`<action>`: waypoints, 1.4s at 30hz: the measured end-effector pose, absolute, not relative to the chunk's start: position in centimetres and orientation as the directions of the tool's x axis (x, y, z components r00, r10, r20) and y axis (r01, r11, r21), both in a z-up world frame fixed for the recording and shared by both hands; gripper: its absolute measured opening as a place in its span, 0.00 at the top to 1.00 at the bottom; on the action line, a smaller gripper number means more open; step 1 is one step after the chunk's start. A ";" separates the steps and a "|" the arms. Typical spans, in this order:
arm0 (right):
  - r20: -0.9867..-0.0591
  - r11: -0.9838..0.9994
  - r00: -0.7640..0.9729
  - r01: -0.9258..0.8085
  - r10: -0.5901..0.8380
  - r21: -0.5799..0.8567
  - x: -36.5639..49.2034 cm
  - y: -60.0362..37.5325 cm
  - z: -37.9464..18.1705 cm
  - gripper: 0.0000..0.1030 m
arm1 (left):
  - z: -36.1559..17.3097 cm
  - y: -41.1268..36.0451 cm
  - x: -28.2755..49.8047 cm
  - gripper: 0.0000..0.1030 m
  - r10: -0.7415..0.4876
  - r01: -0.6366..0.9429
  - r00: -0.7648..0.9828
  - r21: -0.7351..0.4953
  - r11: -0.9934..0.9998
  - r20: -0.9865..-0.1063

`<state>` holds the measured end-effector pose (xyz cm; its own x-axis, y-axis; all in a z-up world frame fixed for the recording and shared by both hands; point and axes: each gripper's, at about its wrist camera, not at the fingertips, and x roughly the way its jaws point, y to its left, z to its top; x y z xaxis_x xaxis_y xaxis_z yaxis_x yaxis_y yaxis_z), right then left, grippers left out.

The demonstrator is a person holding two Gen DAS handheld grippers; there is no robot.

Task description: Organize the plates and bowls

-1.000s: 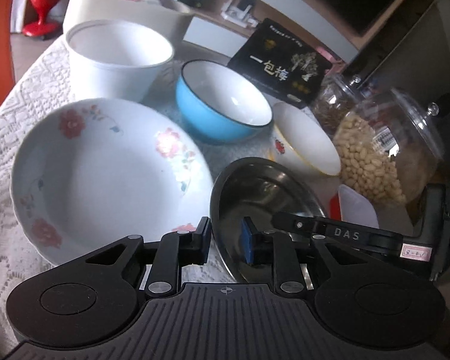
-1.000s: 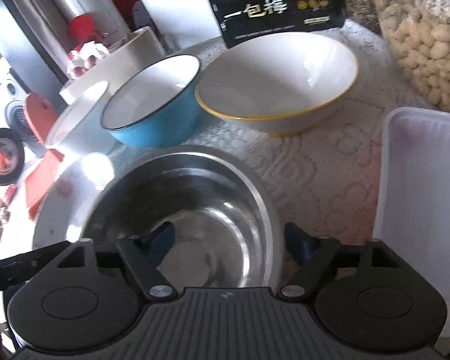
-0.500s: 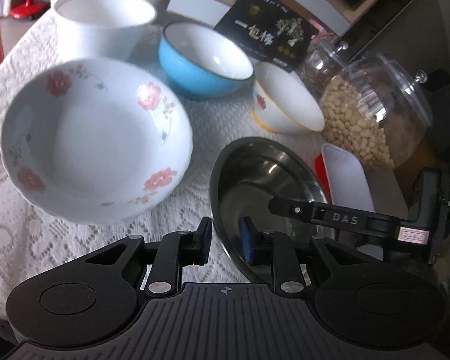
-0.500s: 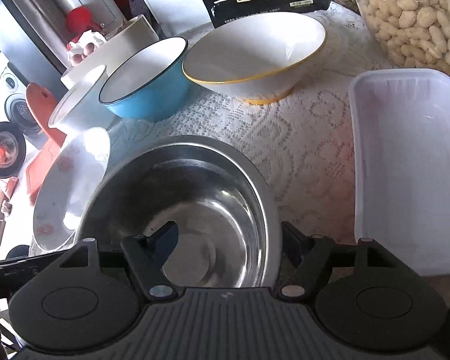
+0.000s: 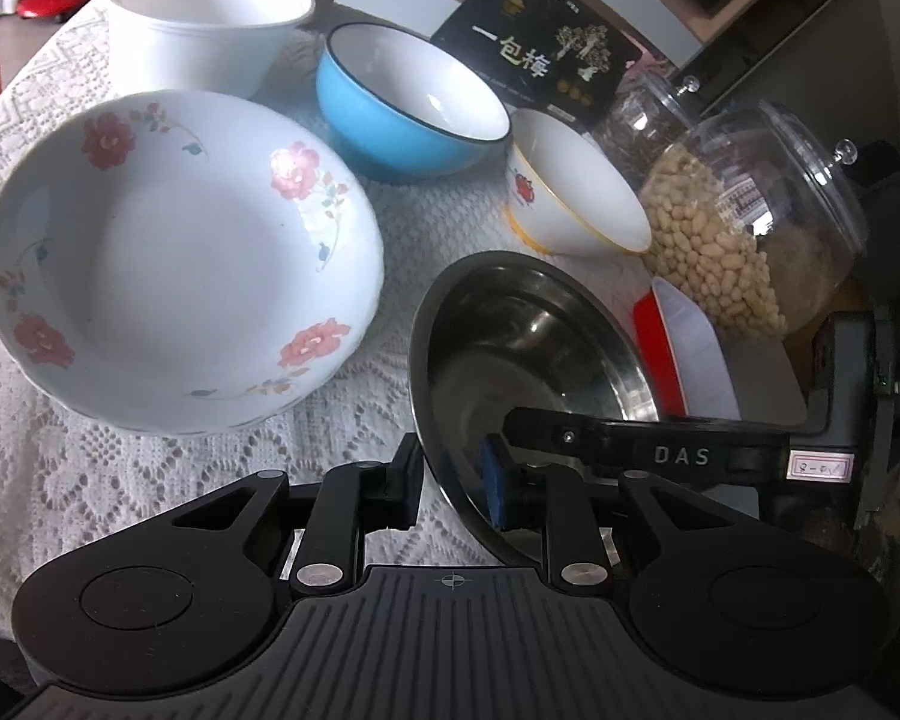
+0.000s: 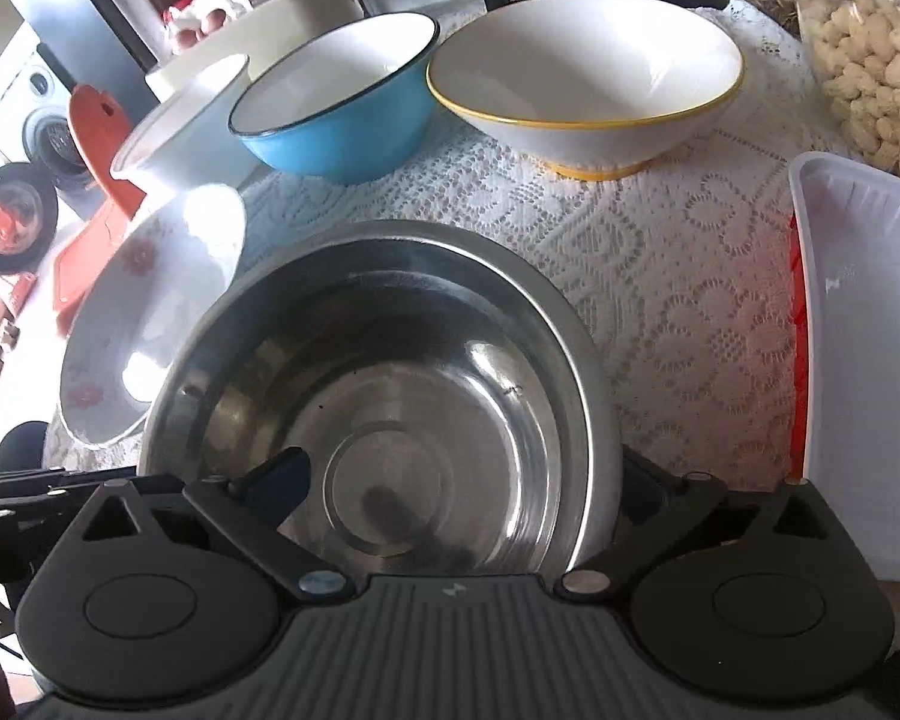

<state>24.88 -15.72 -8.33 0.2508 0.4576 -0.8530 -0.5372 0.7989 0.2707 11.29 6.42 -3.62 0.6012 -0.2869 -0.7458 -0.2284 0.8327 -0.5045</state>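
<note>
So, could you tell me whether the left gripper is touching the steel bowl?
Touching: in the left wrist view the left gripper pinches the steel bowl at its rim, one pad on each side.

A white plate (image 5: 180, 258) is patterned with red flowers; one bowl (image 5: 408, 114) is coloured blue, another (image 5: 576, 192) yellow-rimmed.

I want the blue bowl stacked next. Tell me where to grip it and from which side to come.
Grip the black-edged rim of the blue ceramic bowl with one jaw inside and one outside, coming down from above on its near side. It stands upright with its mouth open, and its wall is too wide to span. That side faces bare white lace tablecloth, while the tall white bowl and yellow-rimmed white bowl crowd its flanks.
</note>
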 end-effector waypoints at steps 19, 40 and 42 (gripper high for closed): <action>-0.848 0.855 0.353 -0.478 0.395 0.199 24.0 -16.1 -5.8 0.47 | -3.4 7.2 11.9 0.76 -0.267 -0.237 0.627 -0.505 0.830 -0.732; -0.818 0.732 0.279 -0.640 0.504 0.233 23.3 1.1 -5.3 0.47 | -2.2 20.4 6.8 0.75 -0.002 -0.443 0.725 -0.469 0.764 -0.688; -0.822 0.736 0.288 -0.642 0.490 0.214 23.6 1.5 -5.9 0.47 | -2.8 20.5 7.0 0.77 0.003 -0.441 0.719 -0.453 0.775 -0.695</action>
